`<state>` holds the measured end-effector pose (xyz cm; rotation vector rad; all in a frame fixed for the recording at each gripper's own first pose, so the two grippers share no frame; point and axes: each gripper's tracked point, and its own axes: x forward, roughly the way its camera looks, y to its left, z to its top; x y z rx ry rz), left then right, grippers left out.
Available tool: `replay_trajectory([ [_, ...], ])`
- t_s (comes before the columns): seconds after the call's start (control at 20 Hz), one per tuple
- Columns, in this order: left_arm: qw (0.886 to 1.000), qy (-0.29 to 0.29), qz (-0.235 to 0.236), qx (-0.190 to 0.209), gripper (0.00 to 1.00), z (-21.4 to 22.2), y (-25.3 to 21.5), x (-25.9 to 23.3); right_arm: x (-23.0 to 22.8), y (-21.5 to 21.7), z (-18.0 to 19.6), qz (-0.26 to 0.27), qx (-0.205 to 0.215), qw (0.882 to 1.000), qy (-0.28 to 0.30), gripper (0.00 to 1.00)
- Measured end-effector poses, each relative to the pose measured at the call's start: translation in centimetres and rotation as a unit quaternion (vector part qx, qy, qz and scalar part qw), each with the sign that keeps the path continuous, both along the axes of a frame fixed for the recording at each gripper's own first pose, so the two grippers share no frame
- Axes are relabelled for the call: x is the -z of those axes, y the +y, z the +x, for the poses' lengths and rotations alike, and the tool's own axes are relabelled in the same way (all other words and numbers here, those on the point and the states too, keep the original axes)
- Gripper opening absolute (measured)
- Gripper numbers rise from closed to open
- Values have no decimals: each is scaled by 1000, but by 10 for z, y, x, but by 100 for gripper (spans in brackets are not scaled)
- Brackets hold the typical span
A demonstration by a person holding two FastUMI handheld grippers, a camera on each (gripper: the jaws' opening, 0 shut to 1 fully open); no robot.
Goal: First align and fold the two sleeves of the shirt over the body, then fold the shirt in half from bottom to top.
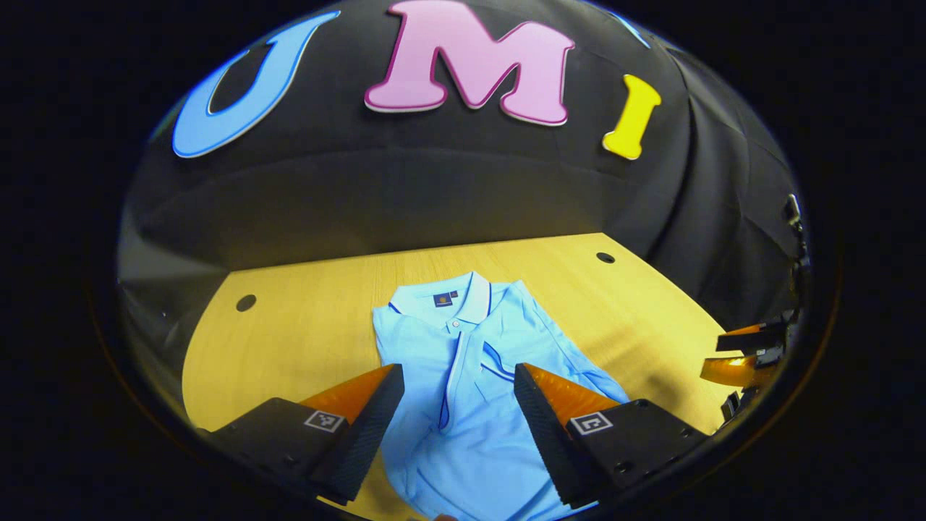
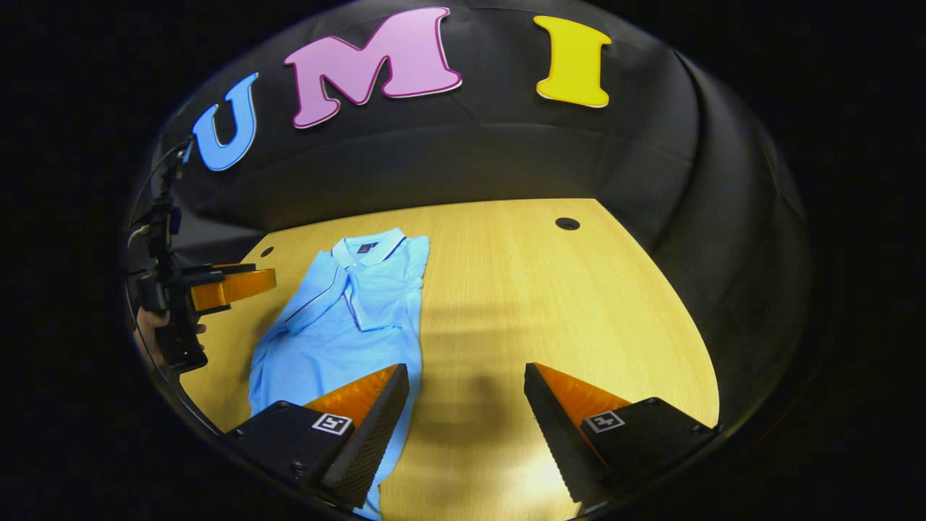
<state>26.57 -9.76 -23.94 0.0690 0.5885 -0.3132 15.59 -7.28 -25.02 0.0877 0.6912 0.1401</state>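
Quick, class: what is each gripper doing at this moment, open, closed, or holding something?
Left gripper: open, holding nothing, above the light blue polo shirt.
Right gripper: open, holding nothing, over the wooden table.

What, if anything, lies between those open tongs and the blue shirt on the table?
Nothing visible does. The left tongs hang open right above the shirt, and the right tongs hang open beside its edge over the bare wooden table.

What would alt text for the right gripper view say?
A light blue polo shirt lies on a wooden table, both sleeves folded over its body. The right claw hovers open beside its lower edge; the left claw is farther off.
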Motion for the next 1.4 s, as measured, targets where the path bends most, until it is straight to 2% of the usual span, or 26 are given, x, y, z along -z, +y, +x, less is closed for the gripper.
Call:
replay_trajectory([
  [0.25, 999, -11, -11, 31, 98, -81, 16, -10, -1, 33, -46, 1, -28, 999, 18, 100],
  [0.6, 999, 41, -16, 16, 97, -188, 40, 32, 29, 79, -120, 9, -49, 997, 53, 100],
  [0.65, 999, 48, -12, 13, 92, -200, 43, 40, 37, 84, -130, 10, -52, 997, 62, 100],
  [0.7, 998, 56, -9, 10, 97, -212, 45, 50, 45, 90, -141, 13, -53, 996, 70, 100],
  [0.85, 997, 81, -5, -3, 98, -245, 50, 75, 68, 105, -169, 25, -55, 993, 99, 100],
  [1.25, 989, 140, 21, -34, 98, -295, 68, 134, 104, 118, -198, 11, -56, 990, 128, 100],
  [1.4, 989, 133, 49, -39, 98, -297, 68, 140, 106, 123, -198, -11, -61, 991, 120, 98],
])
